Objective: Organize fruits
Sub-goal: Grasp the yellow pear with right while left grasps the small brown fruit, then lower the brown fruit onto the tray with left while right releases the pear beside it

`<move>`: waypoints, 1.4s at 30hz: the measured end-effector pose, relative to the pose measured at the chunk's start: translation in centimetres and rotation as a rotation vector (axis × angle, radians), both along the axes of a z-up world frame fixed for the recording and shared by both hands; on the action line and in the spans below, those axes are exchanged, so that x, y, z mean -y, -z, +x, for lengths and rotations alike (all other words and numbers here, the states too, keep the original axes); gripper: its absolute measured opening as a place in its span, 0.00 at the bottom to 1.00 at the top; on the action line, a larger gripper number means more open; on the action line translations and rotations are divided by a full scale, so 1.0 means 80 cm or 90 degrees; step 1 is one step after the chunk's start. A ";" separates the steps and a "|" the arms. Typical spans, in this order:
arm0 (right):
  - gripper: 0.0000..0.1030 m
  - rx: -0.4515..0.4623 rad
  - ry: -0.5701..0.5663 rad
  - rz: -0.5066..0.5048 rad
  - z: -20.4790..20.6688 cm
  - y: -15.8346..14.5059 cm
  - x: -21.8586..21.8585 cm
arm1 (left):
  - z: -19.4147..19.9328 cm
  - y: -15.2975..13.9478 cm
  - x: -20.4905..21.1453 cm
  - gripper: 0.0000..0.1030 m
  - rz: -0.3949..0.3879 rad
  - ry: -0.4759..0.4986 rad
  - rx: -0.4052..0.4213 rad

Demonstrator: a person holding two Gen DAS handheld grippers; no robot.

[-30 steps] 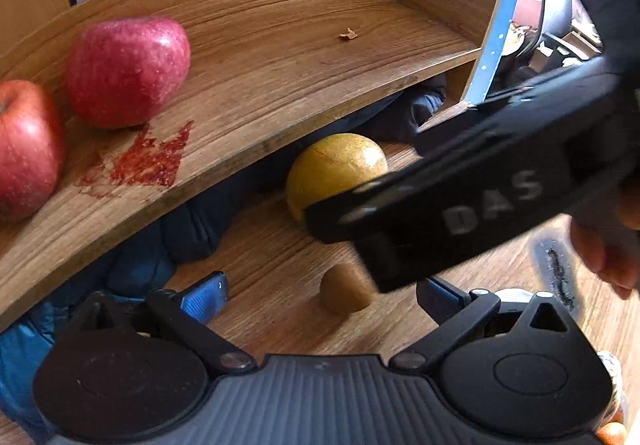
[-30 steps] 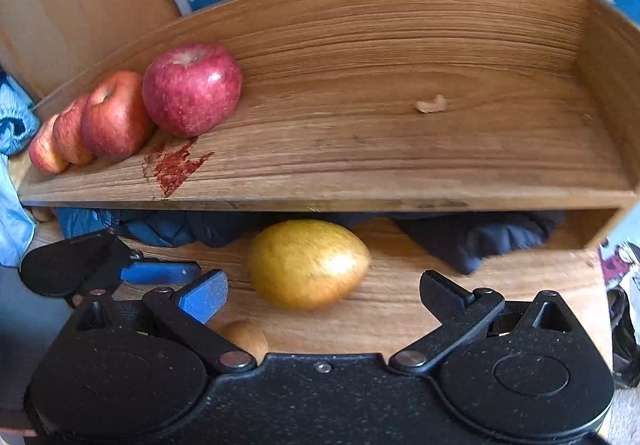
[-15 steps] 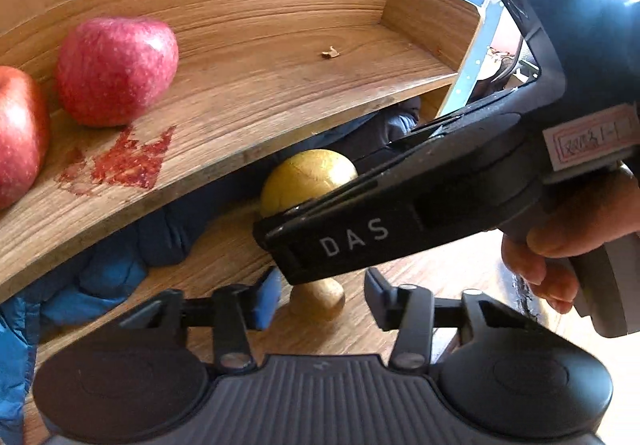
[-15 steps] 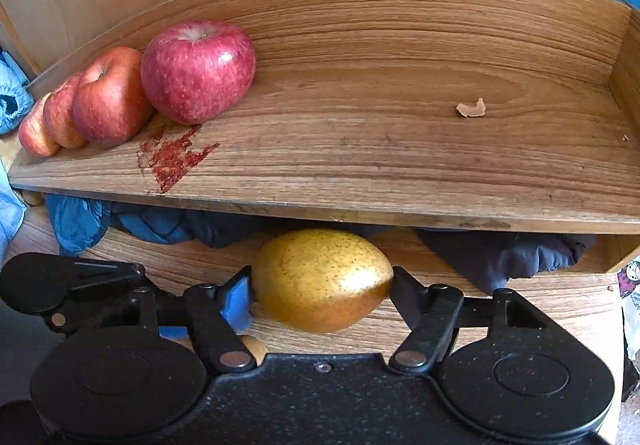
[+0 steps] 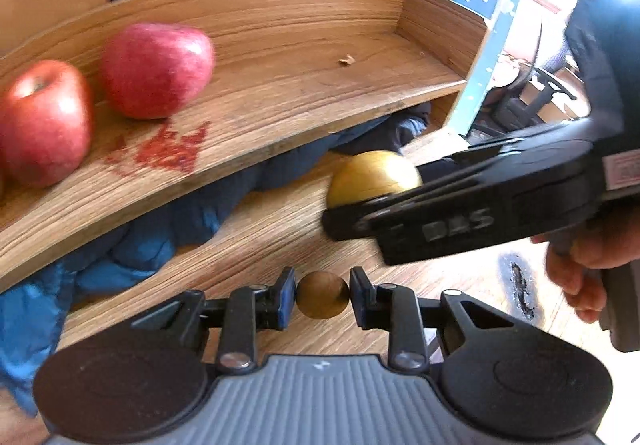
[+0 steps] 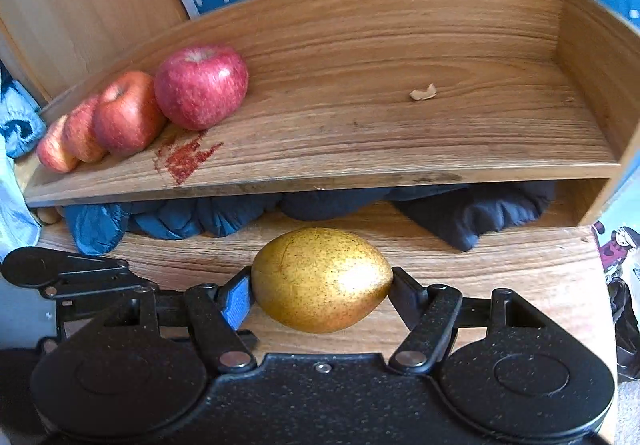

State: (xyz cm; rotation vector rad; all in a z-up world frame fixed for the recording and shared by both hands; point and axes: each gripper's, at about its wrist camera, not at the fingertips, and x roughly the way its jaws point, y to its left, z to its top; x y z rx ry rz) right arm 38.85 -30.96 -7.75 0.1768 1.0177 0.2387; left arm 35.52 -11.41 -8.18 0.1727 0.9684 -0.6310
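Golden pear (image 6: 322, 279) in right tongs (image 6: 320, 295) — small brown fruit (image 5: 322, 295) in left tongs (image 5: 322, 297).

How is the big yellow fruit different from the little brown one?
The yellow pear is much bigger than the small brown fruit. The pear is golden and speckled; the small fruit is plain dull brown. The pear is egg-shaped; the small fruit is nearly round. The right gripper holds the pear, the left gripper holds the small fruit. Both sit between closed jaws, in front of the wooden shelf.
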 end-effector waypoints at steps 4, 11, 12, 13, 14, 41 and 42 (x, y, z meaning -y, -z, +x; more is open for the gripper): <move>0.70 0.020 -0.003 0.013 -0.018 -0.016 0.003 | -0.008 -0.008 -0.008 0.31 -0.003 -0.045 -0.002; 0.70 0.035 -0.063 0.031 -0.066 -0.030 -0.011 | -0.047 -0.020 -0.039 0.31 -0.013 -0.152 -0.011; 0.70 0.034 -0.075 0.032 -0.073 -0.030 -0.014 | -0.053 -0.020 -0.043 0.31 -0.016 -0.169 -0.016; 0.70 0.032 -0.085 0.032 -0.080 -0.029 -0.017 | -0.059 -0.019 -0.047 0.31 -0.020 -0.188 -0.024; 0.70 0.030 -0.095 0.032 -0.087 -0.029 -0.019 | -0.065 -0.019 -0.052 0.31 -0.024 -0.204 -0.031; 0.70 0.030 -0.176 -0.014 -0.148 -0.008 -0.045 | -0.118 -0.005 -0.067 0.31 -0.025 -0.321 -0.084; 0.70 0.030 -0.176 -0.014 -0.149 -0.008 -0.045 | -0.118 -0.005 -0.067 0.31 -0.022 -0.323 -0.085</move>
